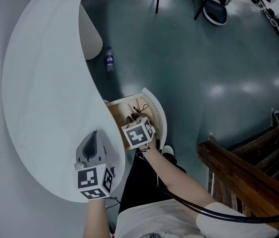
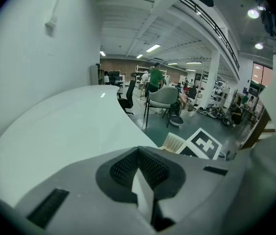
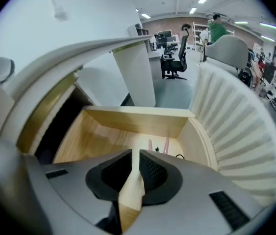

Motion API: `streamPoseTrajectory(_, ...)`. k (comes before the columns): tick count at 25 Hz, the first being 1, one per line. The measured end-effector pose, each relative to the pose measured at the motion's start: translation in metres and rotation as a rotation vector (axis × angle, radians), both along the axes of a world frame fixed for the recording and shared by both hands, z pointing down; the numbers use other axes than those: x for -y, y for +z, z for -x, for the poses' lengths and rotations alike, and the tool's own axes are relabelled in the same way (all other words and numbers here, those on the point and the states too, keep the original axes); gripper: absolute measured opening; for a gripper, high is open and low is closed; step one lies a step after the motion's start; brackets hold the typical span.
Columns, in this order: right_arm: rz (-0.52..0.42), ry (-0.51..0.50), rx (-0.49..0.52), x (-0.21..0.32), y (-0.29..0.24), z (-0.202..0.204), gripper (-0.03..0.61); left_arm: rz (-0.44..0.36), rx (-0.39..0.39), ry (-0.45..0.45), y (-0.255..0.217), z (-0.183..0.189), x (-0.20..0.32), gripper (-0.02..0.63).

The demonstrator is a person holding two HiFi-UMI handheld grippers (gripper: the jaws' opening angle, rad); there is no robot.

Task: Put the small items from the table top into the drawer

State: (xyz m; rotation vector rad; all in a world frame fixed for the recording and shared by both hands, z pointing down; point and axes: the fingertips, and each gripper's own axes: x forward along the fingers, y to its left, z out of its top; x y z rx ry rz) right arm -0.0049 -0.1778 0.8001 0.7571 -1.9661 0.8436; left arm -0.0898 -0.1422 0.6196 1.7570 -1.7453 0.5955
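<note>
Two handheld grippers at a curved white tabletop [image 1: 45, 83]. The left gripper [image 2: 138, 153] is held above the tabletop's near end, its jaws pressed together with nothing between them. To its right, the right gripper [image 3: 134, 155] points down into an open pale wooden drawer with a ribbed white curved front [image 3: 128, 119]. Its jaws stand a narrow slit apart and empty. Two slender pink sticks [image 3: 150, 145] and a thin black looped item [image 3: 179, 156] lie on the drawer's bottom, toward its far right corner. A clear plastic bottle with a blue label [image 1: 109, 59] sits on the grey-green floor [image 1: 203, 73] beyond the drawer.
</note>
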Motion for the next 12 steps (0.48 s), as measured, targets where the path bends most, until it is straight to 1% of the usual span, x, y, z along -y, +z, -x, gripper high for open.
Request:
streamPoseTrajectory(6,-0.086,-0.074,0.083,-0.018,-0.074,-0.013,0.06,-0.049,0.021,-0.07,-0.035,-0.023,-0.028,0.02)
streamPoseTrajectory(10,-0.156,-0.111,0.117,-0.026,-0.125,-0.038,0.06,-0.093,0.024,-0.096,-0.064,-0.046,-0.038,0.02)
streamPoseTrajectory(12,-0.178,-0.113,0.134,-0.035,-0.152,-0.055,0.06,-0.116,0.022,-0.106,-0.082,-0.06,-0.046,0.02)
